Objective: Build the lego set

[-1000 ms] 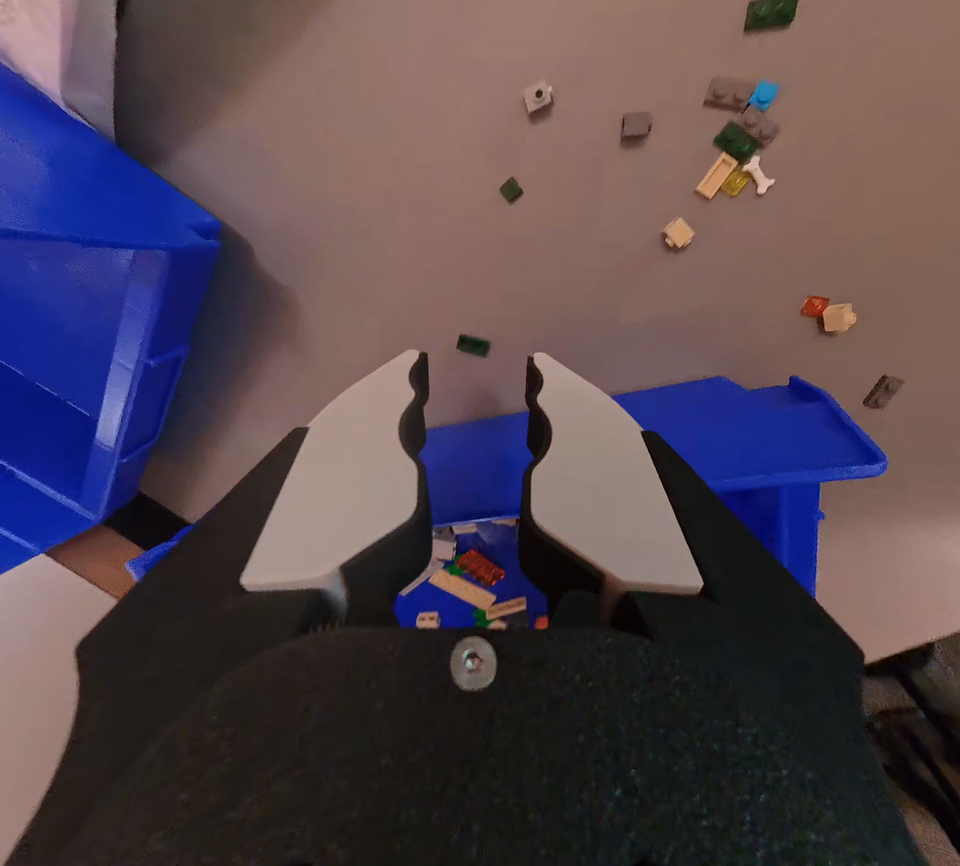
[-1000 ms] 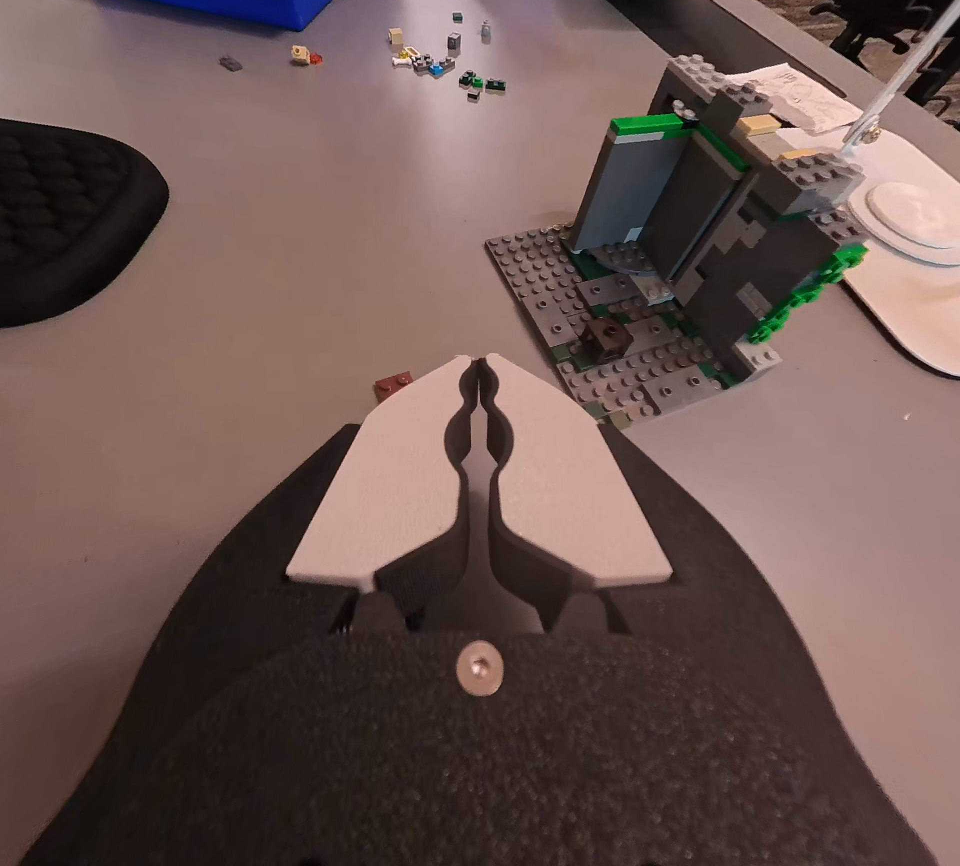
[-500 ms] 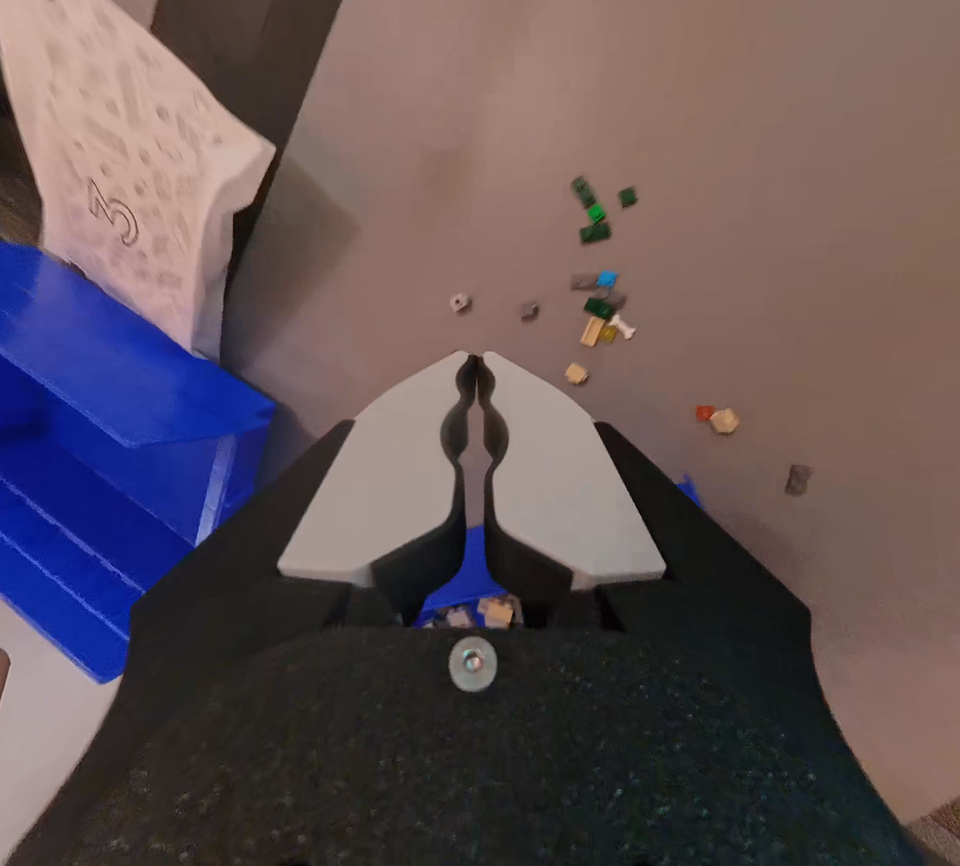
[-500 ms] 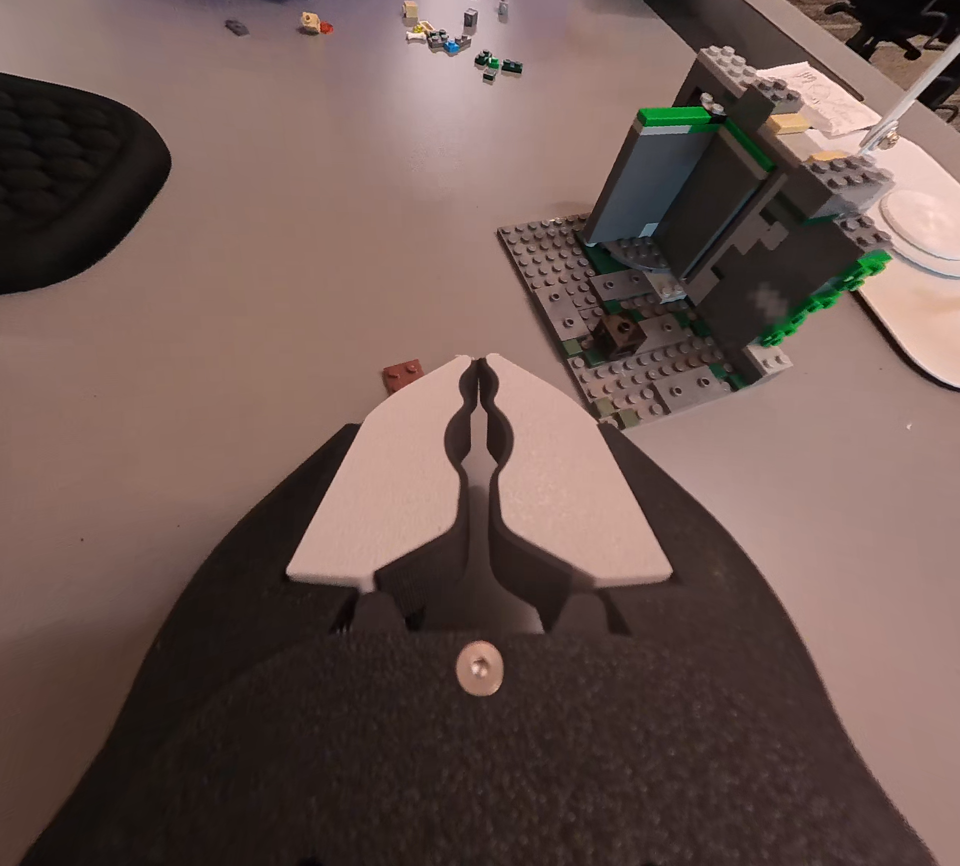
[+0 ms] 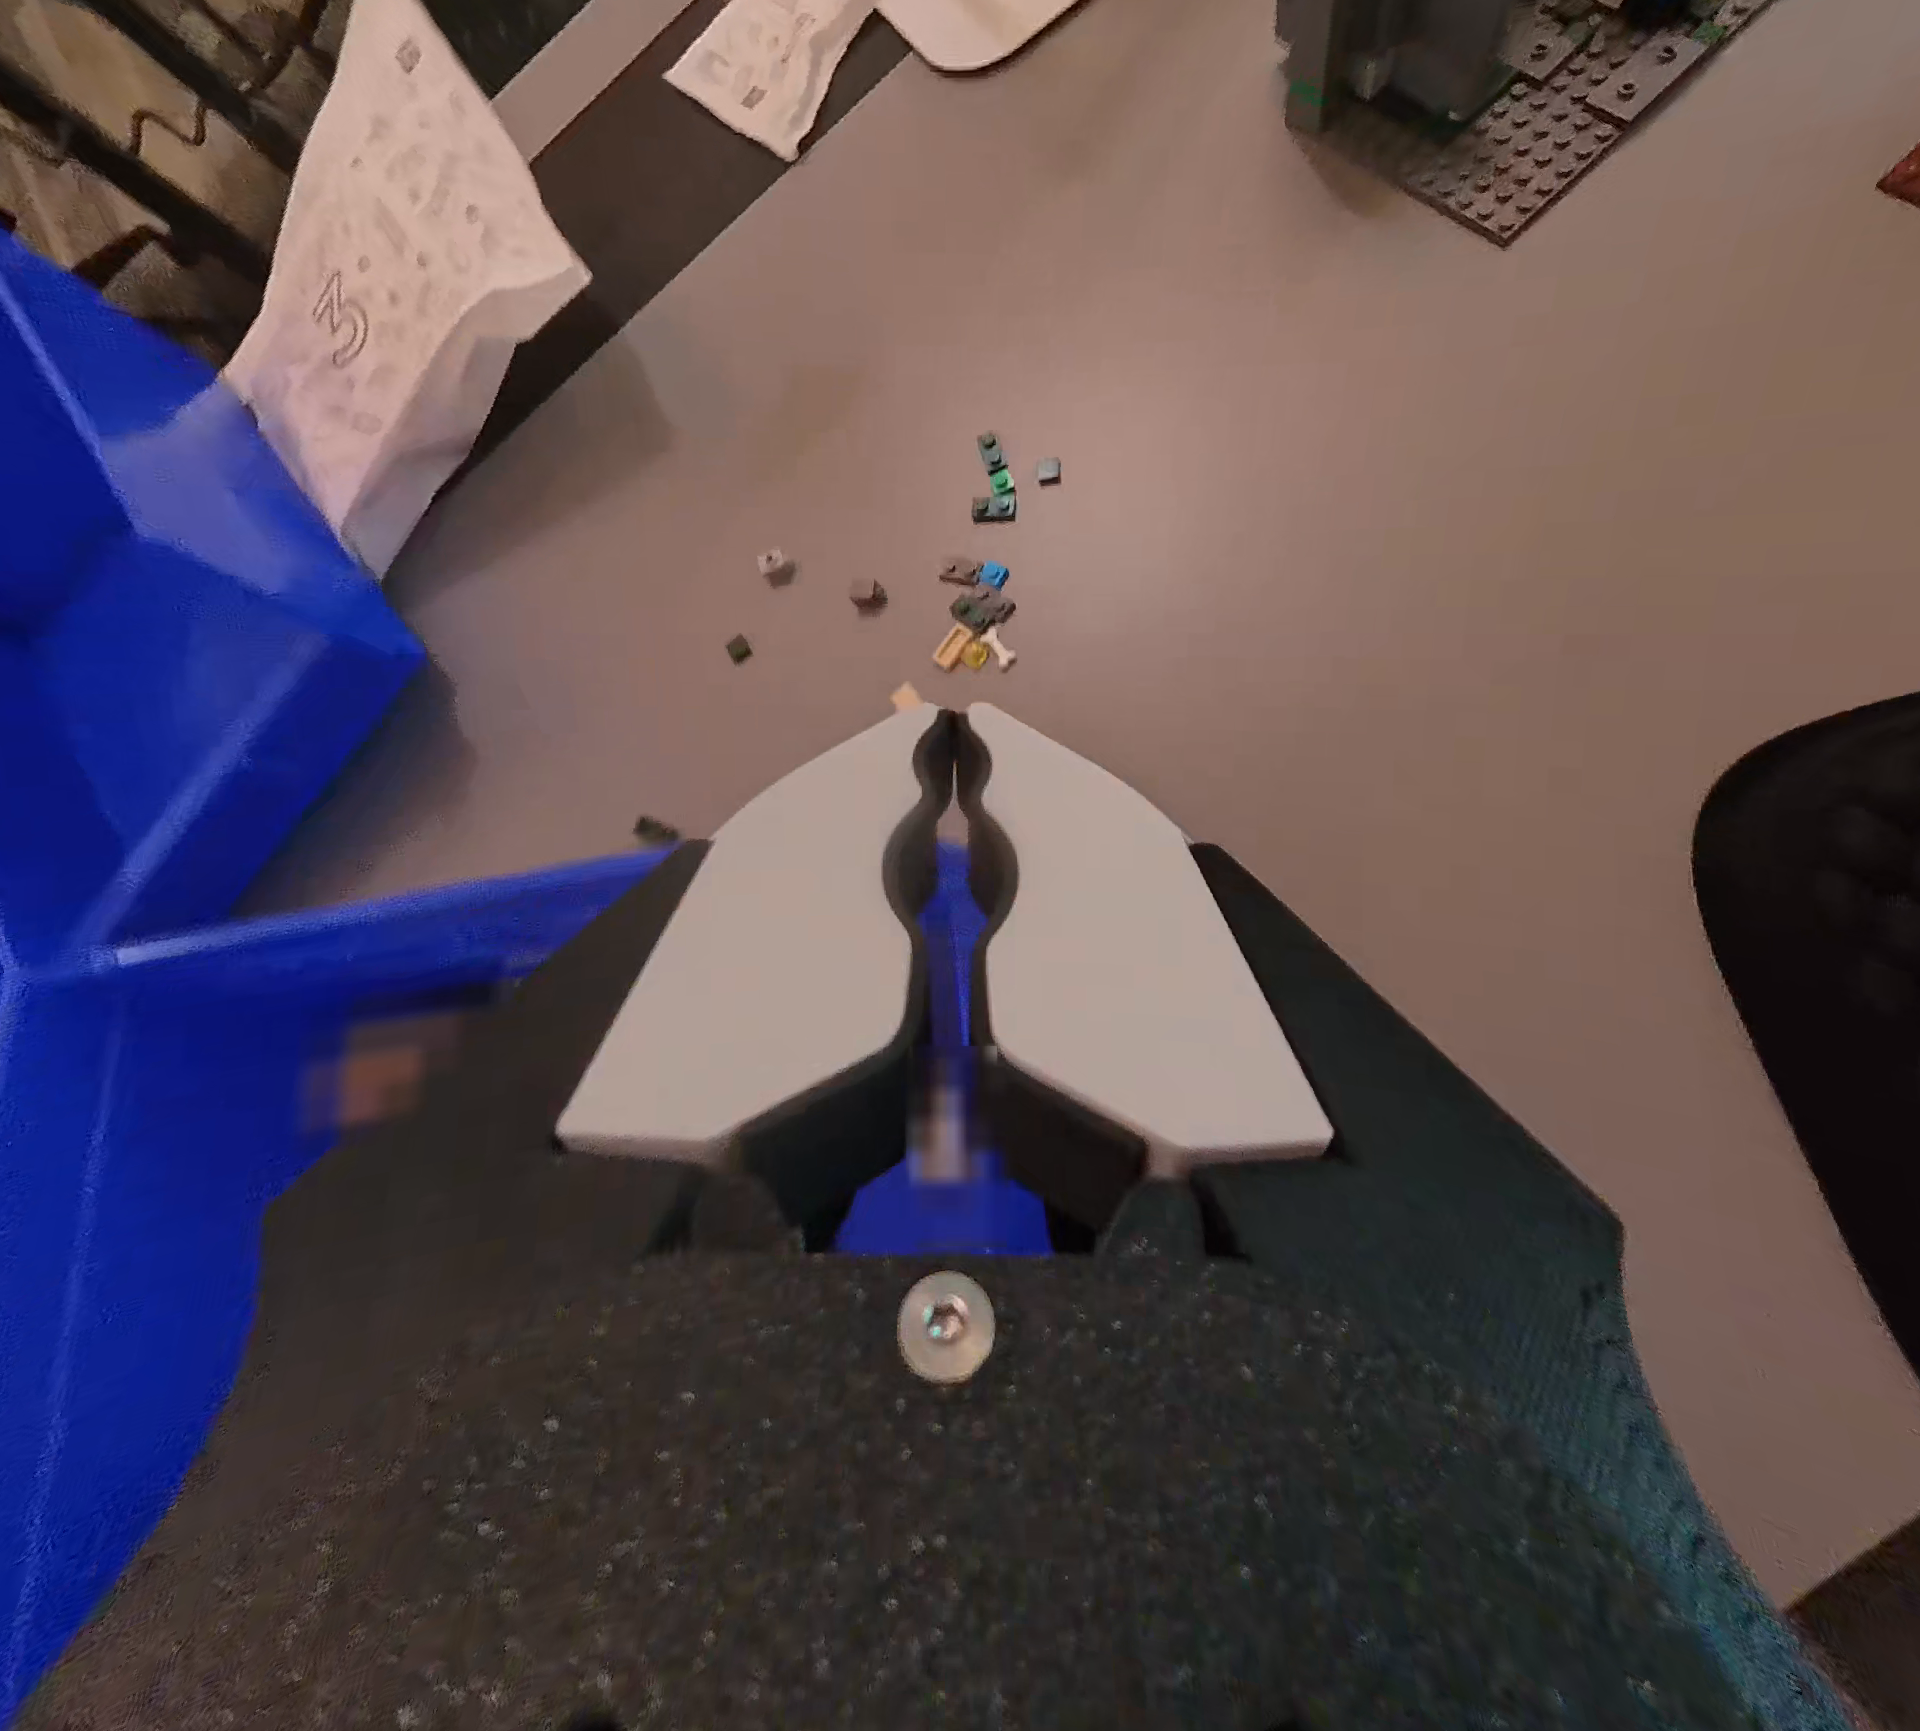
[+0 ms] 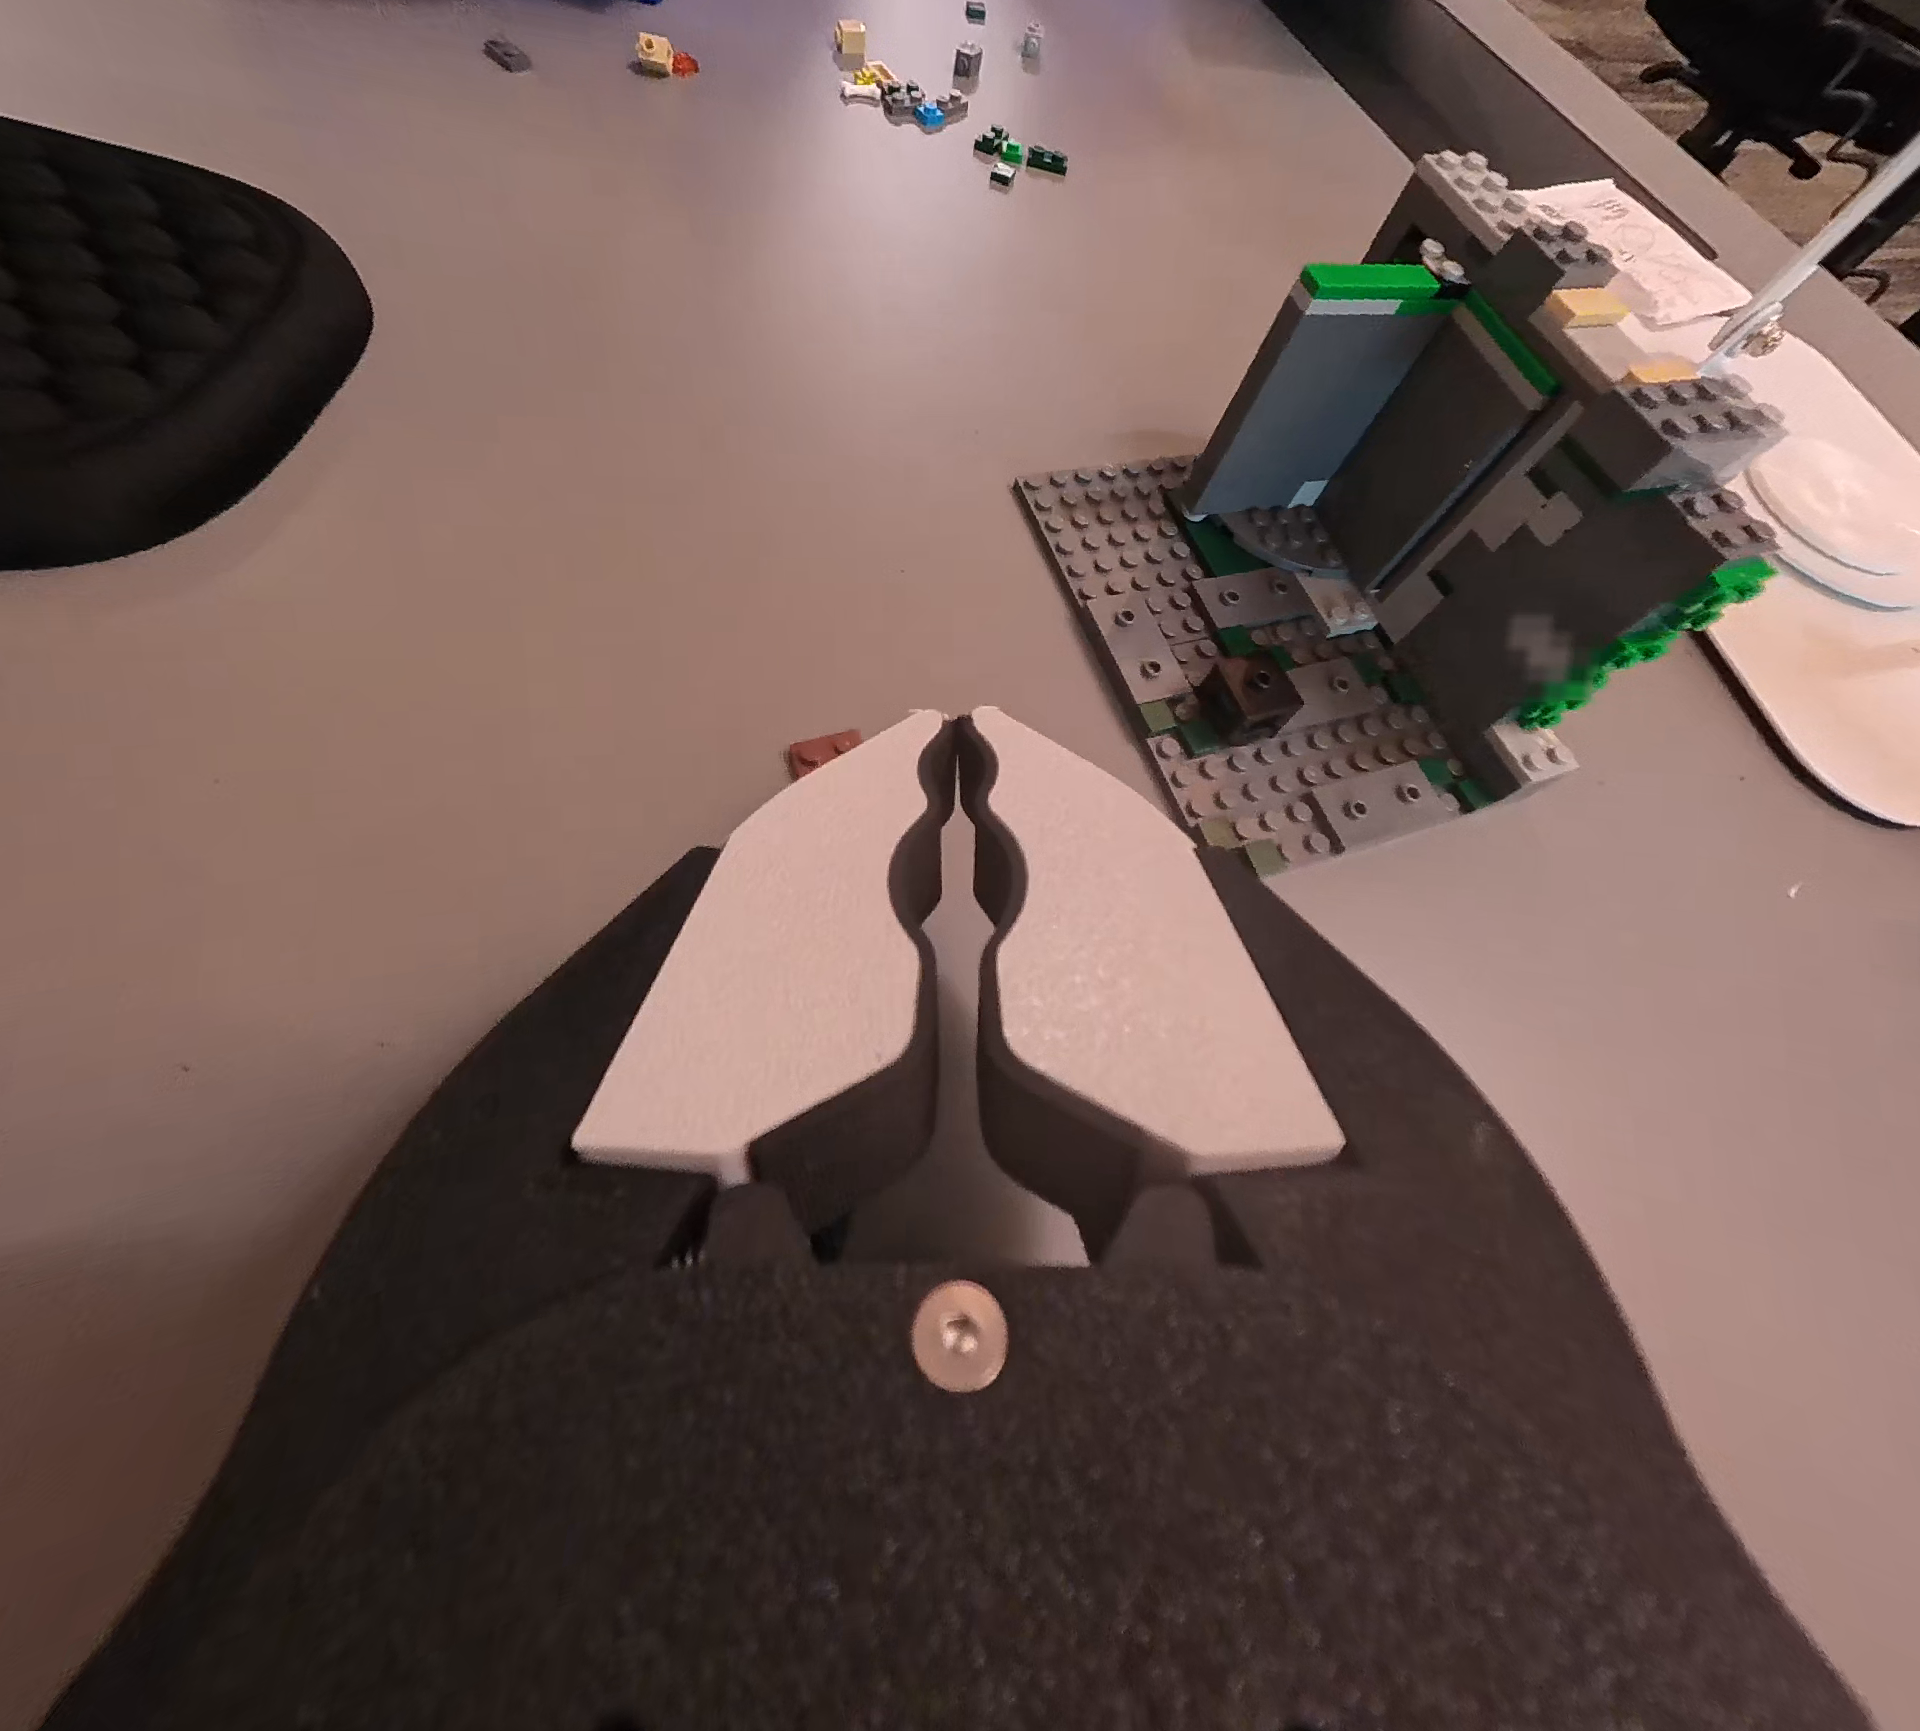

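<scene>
Left tongs [image 5: 953, 717]: seen closed, tips touching, nothing seen held; held above a blue bin [image 5: 343, 964].
Right tongs [image 6: 958, 720]: seen closed, tips together, nothing gripped; held over the grey bench [image 6: 623, 486].
Lego build [image 6: 1455, 518]: a grey and green structure on a studded grey baseplate, set on the bench ahead and right of the right tongs.
Brown plate [image 6: 821, 751]: laid flat on the bench just left of the right tongs' tips.
Loose pieces [image 5: 977, 601]: scattered on the bench beyond the left tongs.
Paper bag [image 5: 405, 279]: propped against a second blue bin.
</scene>
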### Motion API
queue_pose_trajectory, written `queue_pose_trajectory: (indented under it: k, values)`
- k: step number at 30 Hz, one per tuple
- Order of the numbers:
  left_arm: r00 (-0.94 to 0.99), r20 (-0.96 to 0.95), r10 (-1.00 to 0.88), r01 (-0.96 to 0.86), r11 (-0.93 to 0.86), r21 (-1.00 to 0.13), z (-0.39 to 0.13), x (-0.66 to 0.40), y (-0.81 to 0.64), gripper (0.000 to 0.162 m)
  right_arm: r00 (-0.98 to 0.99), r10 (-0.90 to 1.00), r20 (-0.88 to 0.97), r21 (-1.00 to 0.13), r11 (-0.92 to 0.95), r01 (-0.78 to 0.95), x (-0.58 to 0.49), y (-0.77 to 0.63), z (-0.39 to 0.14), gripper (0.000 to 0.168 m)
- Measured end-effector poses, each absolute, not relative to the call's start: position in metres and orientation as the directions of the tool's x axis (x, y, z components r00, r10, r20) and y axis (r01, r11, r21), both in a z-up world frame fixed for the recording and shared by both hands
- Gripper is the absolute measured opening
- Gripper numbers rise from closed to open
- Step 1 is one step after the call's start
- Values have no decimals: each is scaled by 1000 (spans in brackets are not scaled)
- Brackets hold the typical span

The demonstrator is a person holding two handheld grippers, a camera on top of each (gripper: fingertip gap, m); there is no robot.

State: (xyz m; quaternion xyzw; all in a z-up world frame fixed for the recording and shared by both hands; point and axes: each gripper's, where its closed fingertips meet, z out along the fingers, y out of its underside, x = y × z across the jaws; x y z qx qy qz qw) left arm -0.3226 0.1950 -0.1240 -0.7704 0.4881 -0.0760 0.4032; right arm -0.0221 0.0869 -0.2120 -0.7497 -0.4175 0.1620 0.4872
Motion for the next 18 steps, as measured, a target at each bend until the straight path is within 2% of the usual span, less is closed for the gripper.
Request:
queue_pose_trajectory:
  k: [4, 7, 9, 14, 18]
  values:
    - [597, -267, -757, -655, -267, -707, -131, -358, 187, 0, 594, 785, 178, -862, -167, 478, -24, 86, -212, 0]
    - [659, -243, -712, -640, -361, -678, -135, -395, 186, 18, 590, 786, 187, -859, -160, 486, -25, 85, -212, 0]
    - [686, -255, -682, -638, -396, -660, -136, -422, 191, 22, 586, 787, 193, -856, -156, 492, -26, 84, -212, 0]
    - [679, -253, -689, -698, -498, -515, -152, -482, 201, 40, 580, 789, 204, -849, -153, 507, -29, 83, -214, 0]
    - [625, -229, -746, -767, -534, -356, -168, -514, 208, 44, 577, 786, 221, -836, -152, 527, -29, 83, -218, 0]
